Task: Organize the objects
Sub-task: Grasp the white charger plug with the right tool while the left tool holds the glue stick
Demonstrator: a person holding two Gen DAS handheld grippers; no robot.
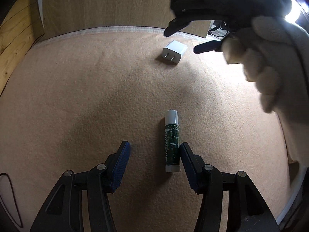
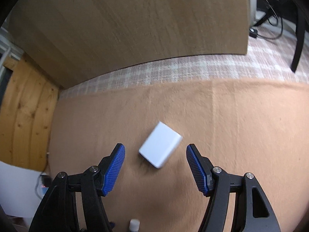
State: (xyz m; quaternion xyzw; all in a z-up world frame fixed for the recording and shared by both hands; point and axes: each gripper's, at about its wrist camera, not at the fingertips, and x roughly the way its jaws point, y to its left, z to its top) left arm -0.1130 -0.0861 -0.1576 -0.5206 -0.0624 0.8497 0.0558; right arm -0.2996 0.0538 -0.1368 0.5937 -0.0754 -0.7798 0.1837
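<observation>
White charger (image 2: 160,145) between open right tool (image 2: 155,150) pads

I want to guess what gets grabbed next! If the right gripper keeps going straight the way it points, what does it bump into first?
Most likely the small white boxy charger plug. It lies on the tan felt mat just ahead of the open right gripper, about centred between its blue pads. Depth is hard to judge.

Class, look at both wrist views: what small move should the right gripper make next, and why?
Probably lower the right gripper straight onto the white charger and close. Its jaws are open with the charger lying flat on the tan cloth between and just ahead of the pads, untouched. The left gripper is open too, with the lip balm lying loose on the cloth.
</observation>
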